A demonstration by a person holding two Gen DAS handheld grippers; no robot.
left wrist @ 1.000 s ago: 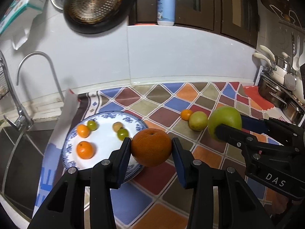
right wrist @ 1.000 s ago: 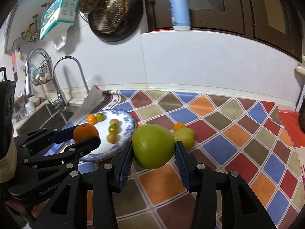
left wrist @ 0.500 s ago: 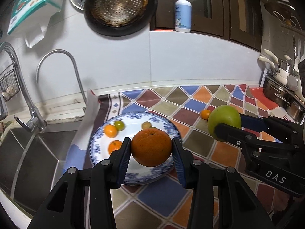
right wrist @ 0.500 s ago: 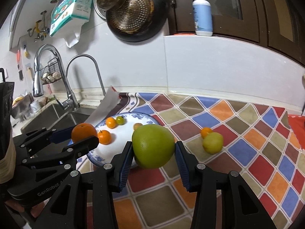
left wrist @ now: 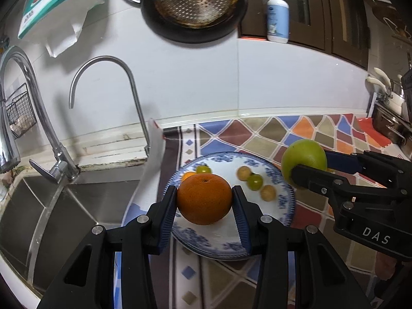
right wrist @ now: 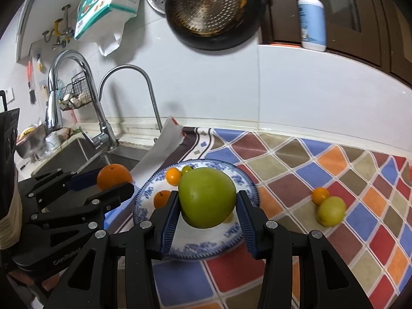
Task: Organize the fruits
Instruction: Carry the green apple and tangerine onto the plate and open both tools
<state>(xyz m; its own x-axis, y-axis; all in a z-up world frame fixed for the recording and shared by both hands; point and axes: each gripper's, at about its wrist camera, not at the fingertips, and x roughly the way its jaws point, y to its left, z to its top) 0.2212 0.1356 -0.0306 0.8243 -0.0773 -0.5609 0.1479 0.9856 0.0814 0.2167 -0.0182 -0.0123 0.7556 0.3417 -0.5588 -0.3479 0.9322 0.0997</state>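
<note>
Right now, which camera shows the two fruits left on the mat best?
The right wrist view: the small orange and yellow-green fruit lie in the open on the mat, touching. The left wrist view hides them behind the right hand-held gripper.

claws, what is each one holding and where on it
Left claw clamps the orange across its sides; right claw clamps the large green fruit across its sides.

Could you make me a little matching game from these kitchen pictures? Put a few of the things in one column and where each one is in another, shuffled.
Things:
1. large orange
2. big green fruit
3. pump bottle
4. small yellow-green fruit

Places:
A. lying on the checked mat
B. clamped in the right gripper
C. standing on the ledge by the dark cabinet
D. clamped in the left gripper

Pairs: 1-D, 2-B, 3-C, 4-A
</note>
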